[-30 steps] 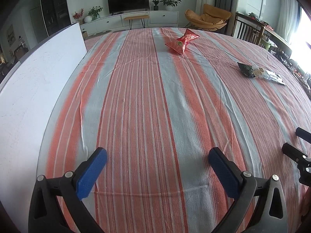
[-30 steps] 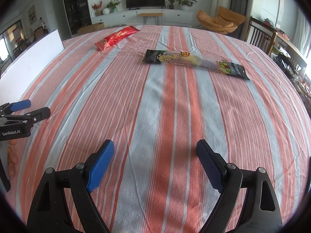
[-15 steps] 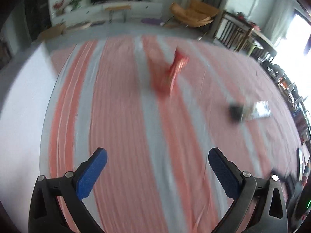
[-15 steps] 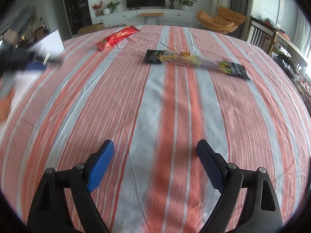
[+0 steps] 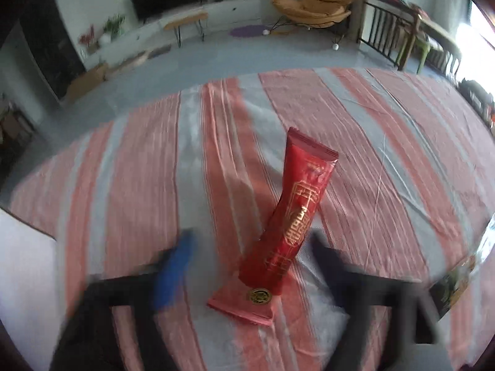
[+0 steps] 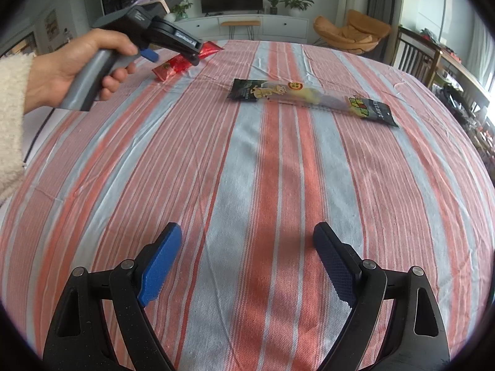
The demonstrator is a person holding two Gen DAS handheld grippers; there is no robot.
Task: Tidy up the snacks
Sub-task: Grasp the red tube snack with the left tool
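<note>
Left tool over the red snack packet, right tool idle low over the striped desk.

In the left wrist view the left tool (image 5: 247,266), blurred across the lower frame, looks wide open with nothing held, its fingers either side of the near end of the red snack packet (image 5: 294,222), which lies at centre on the desk (image 5: 139,170). In the right wrist view the person's left hand (image 6: 74,68) holds that tool at upper left, above the red packet; the dark green snack packet (image 6: 312,97) lies upper centre to right; the right tool (image 6: 247,262) gapes wide and empty at the bottom.
</note>
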